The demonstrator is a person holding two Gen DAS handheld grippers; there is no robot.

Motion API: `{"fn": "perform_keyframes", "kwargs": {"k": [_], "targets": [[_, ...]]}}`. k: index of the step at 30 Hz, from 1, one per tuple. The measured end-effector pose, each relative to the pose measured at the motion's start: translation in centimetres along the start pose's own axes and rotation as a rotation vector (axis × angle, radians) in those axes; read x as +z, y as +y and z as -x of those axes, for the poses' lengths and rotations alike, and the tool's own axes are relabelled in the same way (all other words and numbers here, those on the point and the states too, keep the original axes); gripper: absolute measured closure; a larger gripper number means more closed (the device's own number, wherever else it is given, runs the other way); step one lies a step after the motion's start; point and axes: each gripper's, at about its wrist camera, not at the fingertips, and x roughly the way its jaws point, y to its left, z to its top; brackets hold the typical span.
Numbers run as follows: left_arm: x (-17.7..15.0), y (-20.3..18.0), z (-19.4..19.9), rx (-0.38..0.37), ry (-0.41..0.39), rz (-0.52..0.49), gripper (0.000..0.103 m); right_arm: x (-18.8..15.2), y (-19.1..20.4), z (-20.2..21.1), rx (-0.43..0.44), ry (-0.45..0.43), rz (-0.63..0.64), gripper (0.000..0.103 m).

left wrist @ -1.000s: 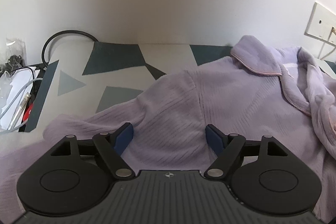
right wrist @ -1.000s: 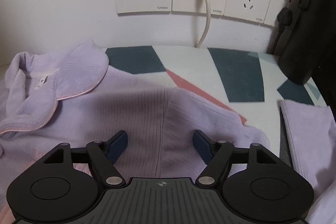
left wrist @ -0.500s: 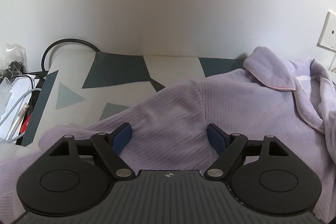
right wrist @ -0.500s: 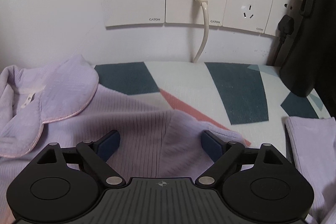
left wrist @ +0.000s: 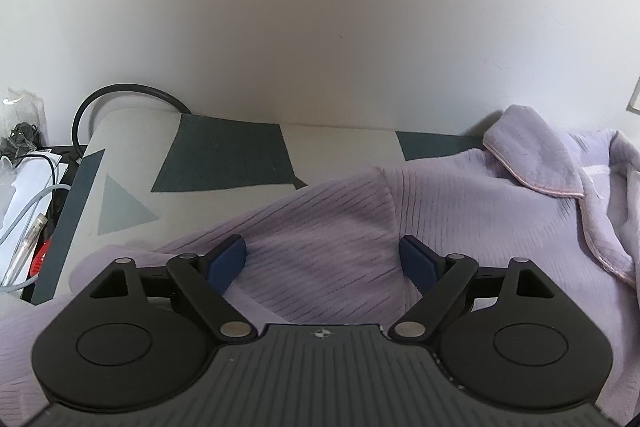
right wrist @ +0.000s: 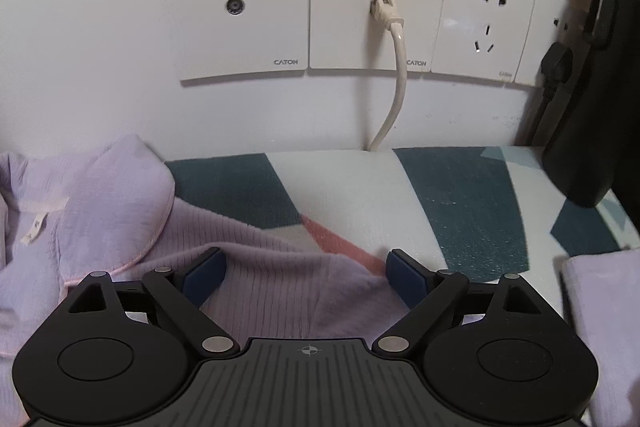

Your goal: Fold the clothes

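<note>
While both jaws are spreading, left gripper [left wrist: 322, 259] and right gripper [right wrist: 306, 273] empty, we are hovering over lilac top [left wrist: 460, 211]; next, pinching its shoulders

In my right wrist view I am reading "CATON" on the lower right corner of the leftmost wall plate [right wrist: 240, 7] in the upper middle of the frame, and again on the plate with the cable plugged in [right wrist: 352, 27]. A faint mark on the socket plate [right wrist: 484, 27] is staying unreadable, as is the tag on the purple garment [right wrist: 34, 227] at left.
</note>
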Motion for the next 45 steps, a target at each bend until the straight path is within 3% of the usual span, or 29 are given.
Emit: {"fn": "perform_keyframes", "kwargs": {"k": [5,9,13,17,22,28,38,45], "targets": [[0.4,-0.1,0.5,0.006,0.017,-0.002,0.019,0.2,0.0,0.1,-0.009,0.014,-0.019,0.018],[0.8,0.0,3.5,0.019,0.012,0.009,0.022,0.0,-0.2,2.4,-0.011,0.006,-0.024,0.022],[0.6,-0.1,7.8,-0.049,0.017,0.024,0.021,-1.4,-1.0,7.2,0.042,-0.016,-0.022,0.009],[-1.6,-0.9,11.3,-0.094,0.041,0.03,0.019,-4.9,-1.5,11.7,0.079,0.014,0.045,0.003],[-6.3,-1.2,13.4,-0.066,0.097,0.119,0.019,-9.8,-1.8,14.6,0.055,0.054,0.122,0.001],[-10.7,-1.7,13.8,-0.006,0.187,0.127,0.018,-12.5,-2.0,14.6,0.02,0.063,0.151,0.001],[-11.3,-2.1,13.6,-0.003,0.191,0.125,0.001,-13.6,-3.1,13.5,0.075,0.098,0.059,0.001],[-11.4,-2.6,13.3,0.019,0.196,0.087,0.0,-13.9,-3.0,13.5,0.084,0.074,0.075,0.001]]}}
